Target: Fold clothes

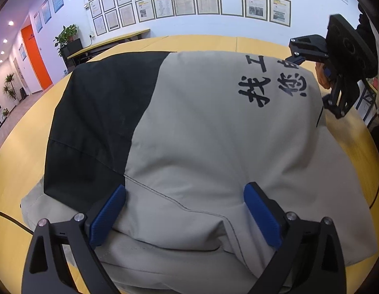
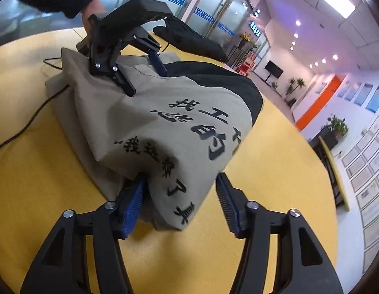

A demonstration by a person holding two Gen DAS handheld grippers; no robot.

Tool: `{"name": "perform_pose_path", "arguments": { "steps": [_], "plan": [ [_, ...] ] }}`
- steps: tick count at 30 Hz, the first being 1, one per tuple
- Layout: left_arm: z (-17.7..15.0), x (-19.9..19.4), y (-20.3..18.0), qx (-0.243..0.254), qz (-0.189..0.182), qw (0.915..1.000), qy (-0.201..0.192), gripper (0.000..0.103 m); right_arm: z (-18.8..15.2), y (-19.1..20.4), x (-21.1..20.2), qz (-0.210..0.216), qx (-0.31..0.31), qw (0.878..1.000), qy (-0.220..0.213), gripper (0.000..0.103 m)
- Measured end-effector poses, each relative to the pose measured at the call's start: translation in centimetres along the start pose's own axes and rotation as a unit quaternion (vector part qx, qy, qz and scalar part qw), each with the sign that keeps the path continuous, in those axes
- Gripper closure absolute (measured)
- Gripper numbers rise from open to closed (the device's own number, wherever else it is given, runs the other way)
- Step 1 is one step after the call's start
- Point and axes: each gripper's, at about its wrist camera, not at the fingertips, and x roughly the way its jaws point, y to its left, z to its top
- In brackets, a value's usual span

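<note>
The grey-and-black garment (image 1: 201, 127) lies bunched in a thick bundle on the yellow worktop (image 2: 275, 171), already doubled over itself, so the folding looks partly done; judging by the loose layers underneath, a final fold and flattening remain. Bold black Chinese lettering (image 2: 201, 132) crosses its grey panel, including "找工" and "的". The left hand-held gripper (image 1: 184, 210) rests spread over one end, while the right hand-held gripper (image 2: 182, 205) is spread around the other, gripping nothing.
</note>
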Motion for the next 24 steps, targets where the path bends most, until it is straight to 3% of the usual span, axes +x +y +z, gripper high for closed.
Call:
{"name": "perform_pose_path", "arguments": {
  "steps": [11,14,15,17,24],
  "plan": [
    [-0.3,-0.2,-0.1,0.003,-0.003,1.0000,0.000,0.002,-1.5,1.0,-1.0,-0.019,-0.113,0.993,-0.014,0.035],
    [-0.2,-0.1,0.0,0.003,-0.005,1.0000,-0.001,0.002,-2.0,0.6,-1.6,-0.008,-0.127,0.992,-0.016,0.026],
    [-0.1,-0.1,0.0,0.002,-0.005,1.0000,-0.002,0.002,-2.2,0.4,-1.8,-0.007,-0.131,0.991,-0.011,0.019],
    [0.1,0.1,0.2,0.001,-0.009,1.0000,-0.003,0.002,-2.9,0.1,-1.5,-0.015,-0.142,0.990,0.009,0.018],
    [0.0,0.3,0.7,-0.003,-0.021,0.9998,-0.001,0.002,-2.1,-0.8,-1.6,-0.003,-0.076,0.997,0.011,0.018]
  ]
}}
